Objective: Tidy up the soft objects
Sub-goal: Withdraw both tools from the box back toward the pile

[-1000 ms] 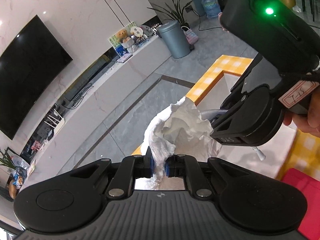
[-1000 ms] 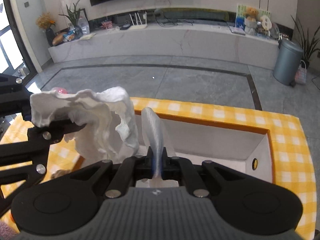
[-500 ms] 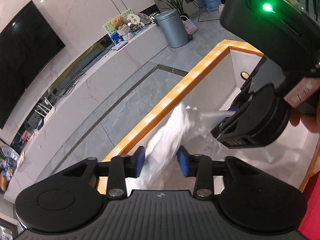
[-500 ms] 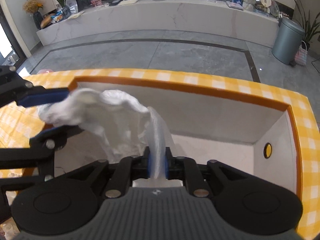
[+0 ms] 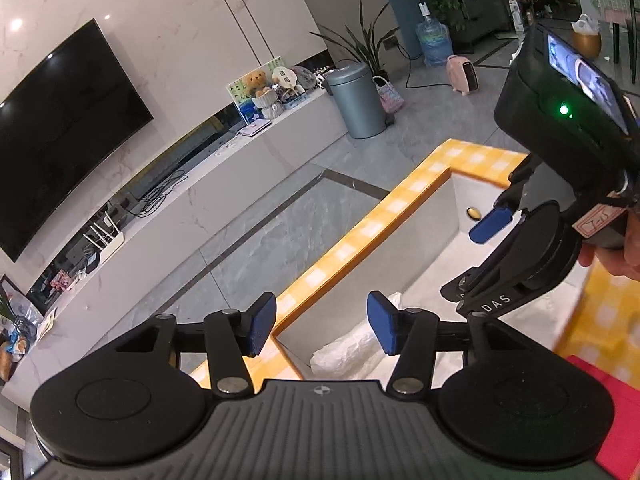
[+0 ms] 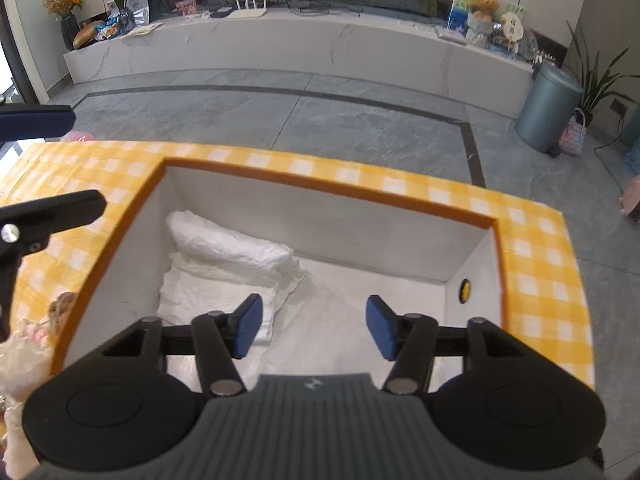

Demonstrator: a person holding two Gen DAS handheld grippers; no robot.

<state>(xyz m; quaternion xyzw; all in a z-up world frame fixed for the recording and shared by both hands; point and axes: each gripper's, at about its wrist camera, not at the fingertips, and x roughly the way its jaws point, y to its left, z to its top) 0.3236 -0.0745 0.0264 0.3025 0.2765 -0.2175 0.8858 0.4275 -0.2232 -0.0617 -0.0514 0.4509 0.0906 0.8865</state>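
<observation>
From the left wrist view, the left gripper (image 5: 322,328) hangs over the near corner of the white box (image 5: 456,204) with the yellow checked rim, its jaws opening and nothing between the blue pads; just below them a corner of the white bundle (image 5: 352,350) shows on the box floor, mostly hidden by the gripper body. The right gripper (image 5: 490,224) hovers further along over the same box, one blue pad visible, a hand (image 5: 622,250) behind it. From the right wrist view, the right gripper (image 6: 314,326) looks down into the box (image 6: 320,216), jaws opening and empty; the white bundle (image 6: 230,258) lies in the left back corner, touching the left wall, a rolled part resting on a flatter crumpled layer. Its long axis runs from that corner slantwise toward the middle of the floor. It looks light, limp and thin, likely to sag and unfold when lifted; pinching the thick rolled part near its middle should hold best, since a loose edge would only peel away
</observation>
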